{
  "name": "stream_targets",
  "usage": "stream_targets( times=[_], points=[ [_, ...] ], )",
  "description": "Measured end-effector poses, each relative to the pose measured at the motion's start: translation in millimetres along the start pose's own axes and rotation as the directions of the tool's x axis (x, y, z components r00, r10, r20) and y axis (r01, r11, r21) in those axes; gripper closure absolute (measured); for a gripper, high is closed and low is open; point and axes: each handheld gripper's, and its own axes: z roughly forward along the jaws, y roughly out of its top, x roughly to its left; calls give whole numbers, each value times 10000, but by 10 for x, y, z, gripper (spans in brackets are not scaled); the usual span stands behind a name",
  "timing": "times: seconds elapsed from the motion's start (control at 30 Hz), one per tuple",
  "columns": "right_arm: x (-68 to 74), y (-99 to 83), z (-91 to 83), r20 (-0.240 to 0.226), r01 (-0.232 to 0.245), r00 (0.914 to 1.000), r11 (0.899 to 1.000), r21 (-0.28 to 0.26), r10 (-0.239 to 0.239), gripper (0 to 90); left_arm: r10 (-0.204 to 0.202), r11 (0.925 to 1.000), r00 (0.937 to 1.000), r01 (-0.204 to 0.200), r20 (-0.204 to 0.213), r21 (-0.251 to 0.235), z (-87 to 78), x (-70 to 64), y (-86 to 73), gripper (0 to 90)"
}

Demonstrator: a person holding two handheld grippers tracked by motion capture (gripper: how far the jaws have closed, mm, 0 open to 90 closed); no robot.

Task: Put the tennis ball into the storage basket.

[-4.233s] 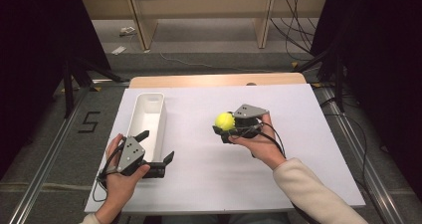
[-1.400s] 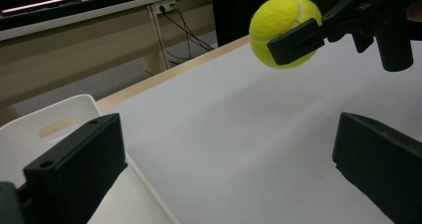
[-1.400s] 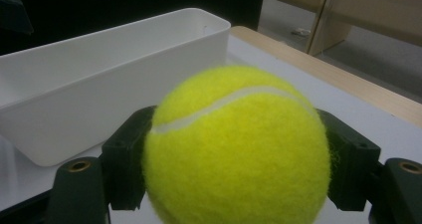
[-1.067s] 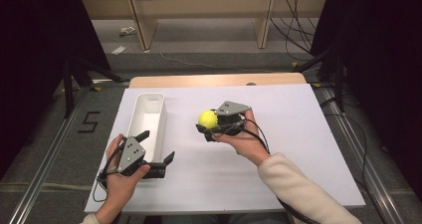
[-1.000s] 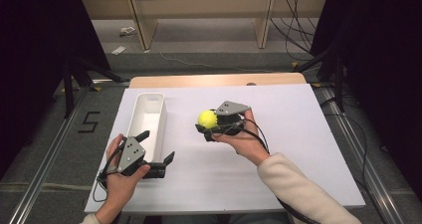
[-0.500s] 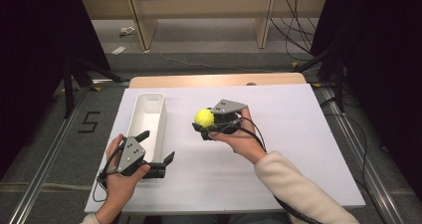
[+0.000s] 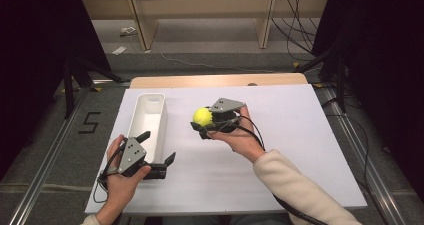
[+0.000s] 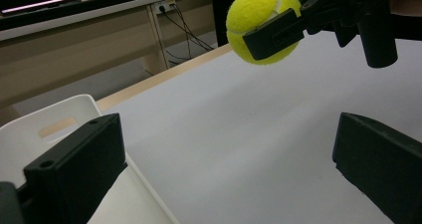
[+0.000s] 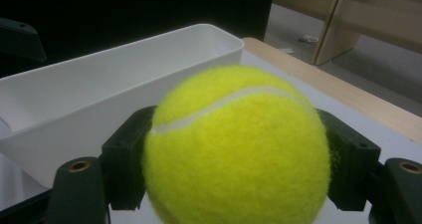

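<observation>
A yellow tennis ball (image 7: 202, 116) is held above the white table, just right of a long white bin (image 7: 151, 96). My right gripper (image 7: 205, 124) is shut on it. In the right gripper view the ball (image 9: 234, 149) sits between the black pads (image 9: 127, 159), with the bin (image 9: 99, 89) close behind. My left gripper (image 7: 158, 146) stands open at the bin's near end, one jaw over the bin and the other over the table. Its own view shows the ball (image 8: 259, 20) high up in the right gripper (image 8: 278, 32), and the bin's rim (image 8: 54, 109) at left.
The white table top (image 7: 300, 135) ends in a wooden strip (image 7: 215, 80) at its far edge. Wooden shelving (image 7: 200, 10) and cables stand on the floor beyond. Dark stands flank both sides. A metal rail (image 7: 45, 170) runs along the floor at left.
My right gripper has carried the ball leftward, closer to the bin, over the past seconds. The left gripper has stayed where it was, open.
</observation>
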Motion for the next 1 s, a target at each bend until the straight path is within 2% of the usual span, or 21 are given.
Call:
stream_targets(
  times=[1.0],
  points=[
    [77, 151, 118, -211, 155, 9997, 9999, -25, -156, 272, 12, 10000, 10000, -12, 7, 12, -2, -2, 2, 0]
  ],
)
